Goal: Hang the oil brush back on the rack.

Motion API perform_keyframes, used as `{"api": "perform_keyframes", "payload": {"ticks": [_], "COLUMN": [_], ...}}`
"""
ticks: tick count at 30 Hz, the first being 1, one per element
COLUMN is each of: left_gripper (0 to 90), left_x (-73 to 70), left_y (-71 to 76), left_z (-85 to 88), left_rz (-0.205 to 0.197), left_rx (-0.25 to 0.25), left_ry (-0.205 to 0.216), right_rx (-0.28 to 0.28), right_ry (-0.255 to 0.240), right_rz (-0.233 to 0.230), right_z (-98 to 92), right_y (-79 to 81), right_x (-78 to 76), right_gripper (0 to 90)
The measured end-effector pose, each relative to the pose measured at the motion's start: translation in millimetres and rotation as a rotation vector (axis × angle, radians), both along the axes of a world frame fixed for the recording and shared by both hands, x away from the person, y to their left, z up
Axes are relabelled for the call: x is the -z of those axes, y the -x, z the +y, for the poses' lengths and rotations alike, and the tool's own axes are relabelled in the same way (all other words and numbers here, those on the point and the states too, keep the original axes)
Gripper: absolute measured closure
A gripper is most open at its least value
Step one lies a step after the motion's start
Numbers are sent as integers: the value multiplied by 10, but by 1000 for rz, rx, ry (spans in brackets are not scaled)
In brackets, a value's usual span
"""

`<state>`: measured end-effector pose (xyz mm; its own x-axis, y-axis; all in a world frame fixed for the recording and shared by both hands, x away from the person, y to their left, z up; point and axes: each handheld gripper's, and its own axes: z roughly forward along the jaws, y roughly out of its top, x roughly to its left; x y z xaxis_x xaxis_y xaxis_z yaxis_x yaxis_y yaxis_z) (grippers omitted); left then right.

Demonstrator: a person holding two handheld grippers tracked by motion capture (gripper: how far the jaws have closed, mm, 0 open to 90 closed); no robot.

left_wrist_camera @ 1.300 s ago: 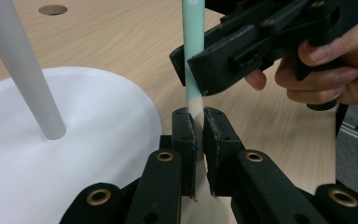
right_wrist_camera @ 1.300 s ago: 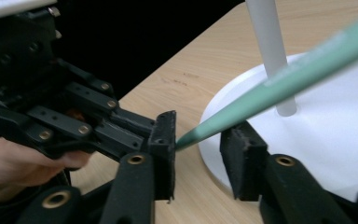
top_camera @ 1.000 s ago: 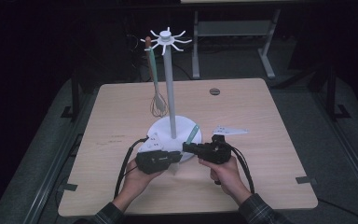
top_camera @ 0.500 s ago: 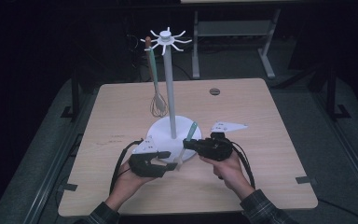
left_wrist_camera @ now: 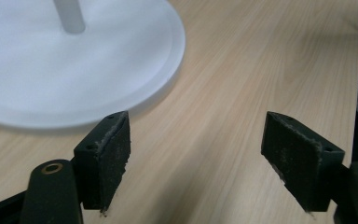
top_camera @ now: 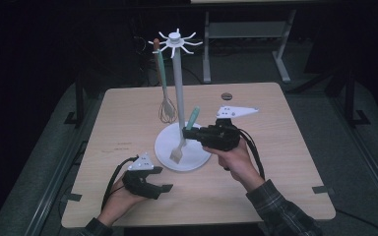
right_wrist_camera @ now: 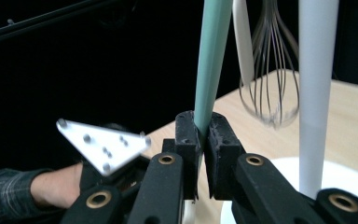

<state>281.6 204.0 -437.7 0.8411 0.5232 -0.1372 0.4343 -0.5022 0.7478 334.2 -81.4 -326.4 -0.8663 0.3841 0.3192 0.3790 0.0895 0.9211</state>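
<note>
A white hanging stand has a hooked crown point(top_camera: 175, 37), a tall pole point(right_wrist_camera: 317, 93) and a round base point(top_camera: 197, 156). A whisk point(top_camera: 166, 110) hangs from one hook. My right gripper point(top_camera: 188, 132) is shut on the teal handle point(right_wrist_camera: 209, 60) of a utensil, held steeply tilted over the base, its pale flat head point(top_camera: 177, 155) low over the base. My left gripper point(top_camera: 163, 189) stands open near the table's front left with nothing between its fingers point(left_wrist_camera: 109, 158); the base's rim point(left_wrist_camera: 135, 100) lies just ahead of it.
A small dark round object point(top_camera: 226, 96) lies near the wooden table's far edge point(top_camera: 192, 86). The whisk's wires point(right_wrist_camera: 270, 93) hang close beside the pole, just beyond the held handle. Dark floor and a metal frame point(top_camera: 246, 29) lie behind the table.
The left gripper has drawn back toward the front left, away from the utensil, and stands open. The right gripper has lifted the teal-handled utensil up and to the right, over the base.
</note>
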Motion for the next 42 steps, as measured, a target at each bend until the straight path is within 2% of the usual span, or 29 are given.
{"api": "perform_keyframes", "payload": {"ticks": [1,4,6,8,9,10,11,14,22,32,42], "left_gripper": [230,228,228,228,228,228,228,228,228,228,228], "left_x": [0,44,48,65,65,78,78,87,89,91,91], "left_y": [0,15,16,14,14,14,14,23,26,26,32], "left_z": [0,36,34,3,3,-14,-14,-23,-41,-45,-49], "left_rz": [0,16,21,23,23,30,30,43,34,39,49], "left_rx": [0,-5,-3,18,18,22,22,16,40,44,40], "left_ry": [0,-8,-13,-28,-28,-34,-34,-26,-41,-46,-46], "right_rx": [0,-22,-29,-49,-49,-56,-56,-73,-84,-89,-76], "right_ry": [0,-9,-12,-17,-17,-25,-25,-42,-61,-95,-91], "right_rz": [0,-33,-41,-73,-73,-90,-90,-116,-152,-146,-121], "right_z": [0,69,89,146,146,189,189,273,399,424,404], "right_y": [0,-49,-59,-91,-91,-113,-113,-144,-223,-390,-487], "right_x": [0,-207,-258,-400,-400,-490,-490,-660,-898,-1075,-1001], "right_gripper": [849,849,849,849,849,848,848,849,849,848,844]}}
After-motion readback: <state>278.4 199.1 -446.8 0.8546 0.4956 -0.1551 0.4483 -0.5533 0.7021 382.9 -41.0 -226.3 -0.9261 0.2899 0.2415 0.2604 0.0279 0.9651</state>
